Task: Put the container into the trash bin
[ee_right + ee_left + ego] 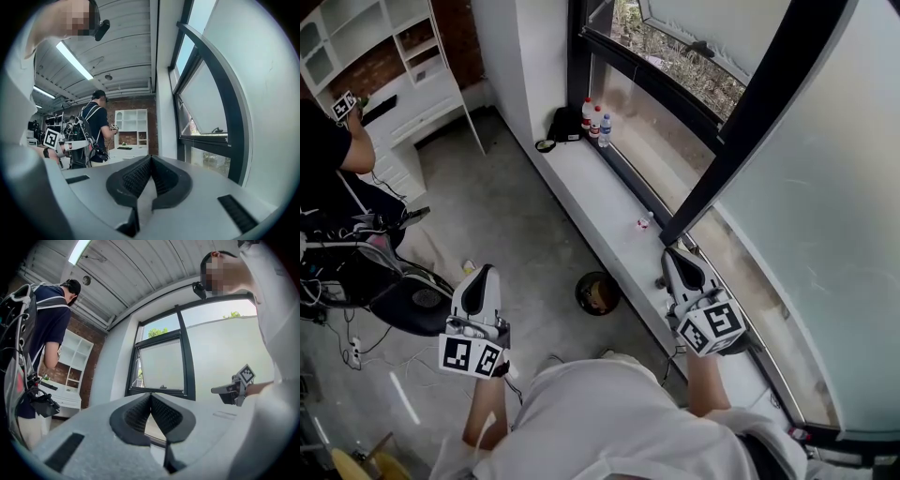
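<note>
Progress is nil: your left gripper (486, 271) and right gripper (671, 252) are both closed and empty; the container (644, 222) stands on the sill (595, 202) near the trash bin (597, 292), not yet picked up or binned.

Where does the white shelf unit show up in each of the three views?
Head view: white shelf unit in the top left corner.
Left gripper view: shelf unit left of centre, at mid height.
Right gripper view: shelf unit near the centre.
Shared landmark: the person in the dark shirt standing beside it.
</note>
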The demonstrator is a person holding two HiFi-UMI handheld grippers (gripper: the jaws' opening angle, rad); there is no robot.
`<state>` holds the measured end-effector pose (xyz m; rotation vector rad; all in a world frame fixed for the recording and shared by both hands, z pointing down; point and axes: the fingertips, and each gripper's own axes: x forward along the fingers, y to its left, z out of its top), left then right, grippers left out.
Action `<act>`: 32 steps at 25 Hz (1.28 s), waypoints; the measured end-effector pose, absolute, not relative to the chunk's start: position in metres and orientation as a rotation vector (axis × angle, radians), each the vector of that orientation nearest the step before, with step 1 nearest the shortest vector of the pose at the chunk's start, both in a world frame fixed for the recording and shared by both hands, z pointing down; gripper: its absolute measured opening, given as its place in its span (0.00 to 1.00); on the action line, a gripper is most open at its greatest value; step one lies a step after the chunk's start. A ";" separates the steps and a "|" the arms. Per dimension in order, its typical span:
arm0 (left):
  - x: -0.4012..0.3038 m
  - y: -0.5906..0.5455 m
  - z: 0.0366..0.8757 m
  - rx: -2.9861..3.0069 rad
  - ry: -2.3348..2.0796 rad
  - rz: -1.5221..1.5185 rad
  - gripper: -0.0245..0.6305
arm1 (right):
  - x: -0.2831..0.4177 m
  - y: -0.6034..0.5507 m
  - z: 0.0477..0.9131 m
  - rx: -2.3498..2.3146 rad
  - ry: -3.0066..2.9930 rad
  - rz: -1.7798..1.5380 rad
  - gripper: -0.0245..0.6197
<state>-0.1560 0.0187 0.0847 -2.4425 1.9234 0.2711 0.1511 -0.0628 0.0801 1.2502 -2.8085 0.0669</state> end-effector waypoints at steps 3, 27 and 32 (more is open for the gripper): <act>-0.155 0.014 0.085 -2.443 1.926 0.267 0.06 | 0.149 -0.070 0.079 1.238 -2.823 0.077 0.04; -0.163 0.010 0.093 -2.423 1.963 0.281 0.06 | 0.125 -0.082 0.082 1.186 -2.859 0.078 0.04; -0.171 0.027 0.090 -2.427 1.963 0.282 0.06 | 0.116 -0.065 0.078 1.182 -2.851 0.067 0.04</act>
